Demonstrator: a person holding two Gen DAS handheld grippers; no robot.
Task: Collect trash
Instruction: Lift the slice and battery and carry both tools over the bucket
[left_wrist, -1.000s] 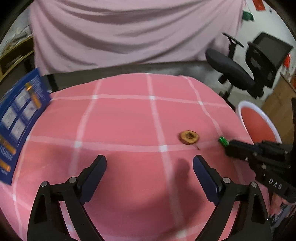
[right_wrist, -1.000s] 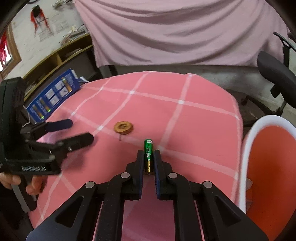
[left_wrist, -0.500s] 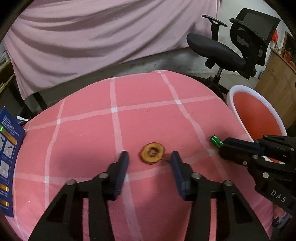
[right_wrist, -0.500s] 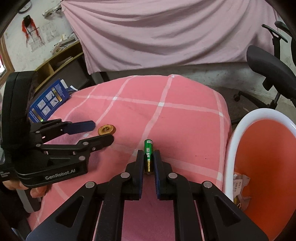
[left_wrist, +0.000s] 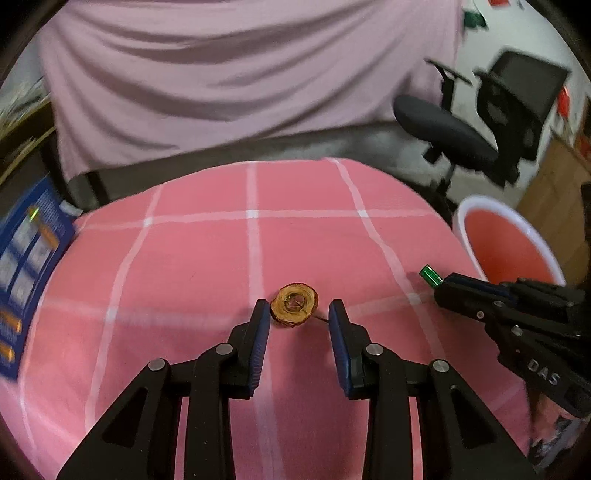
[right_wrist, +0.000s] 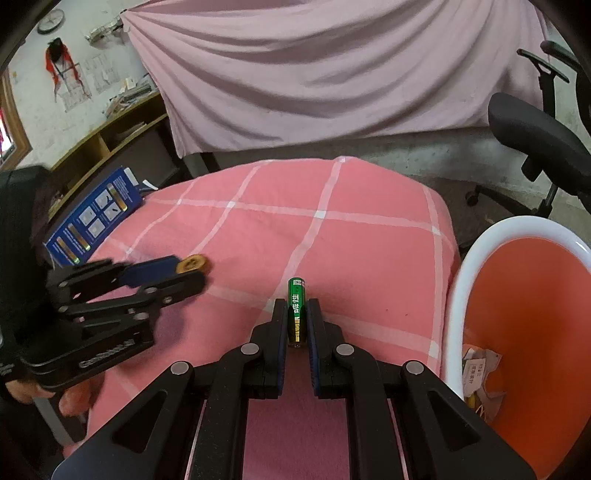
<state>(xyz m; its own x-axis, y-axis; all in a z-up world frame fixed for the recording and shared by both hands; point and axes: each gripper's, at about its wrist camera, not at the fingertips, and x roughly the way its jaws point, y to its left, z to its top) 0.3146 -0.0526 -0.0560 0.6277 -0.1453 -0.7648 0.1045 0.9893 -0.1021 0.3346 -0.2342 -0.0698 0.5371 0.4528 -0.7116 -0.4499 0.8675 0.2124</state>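
- Left gripper (left_wrist: 295, 314): a second earlier its jaws stood spread wide over bare cloth, with the brown slice ahead and to the right. Now the jaws were closing and much narrower, one fingertip on each side of the slice.
- Dried fruit slice (left_wrist: 294, 304) lay flat on the pink checked tablecloth (left_wrist: 207, 258), between the left fingertips. The left pad looked to be at its edge, with a gap showing on the right side; no squeeze visible.
- From the right wrist camera the same slice (right_wrist: 190, 264) sat at the tip of the left gripper (right_wrist: 184, 269), which had earlier been short of it.
- Right gripper (right_wrist: 297, 314): unchanged over the second, pressed together on the green battery (right_wrist: 296, 308), which stood out forward past the fingertips above the cloth.
- Orange bin (right_wrist: 461, 280) with white rim stood beside the table on the right, crumpled paper (right_wrist: 476, 365) inside.
- Writing: "DAS" in white on the right gripper body (left_wrist: 543, 371); lettering on the left gripper body was blurred, not legible now. The battery label carried white characters, too small to read.
- Blue printed box (right_wrist: 96, 214) lay at the far left table edge, its text unreadable.
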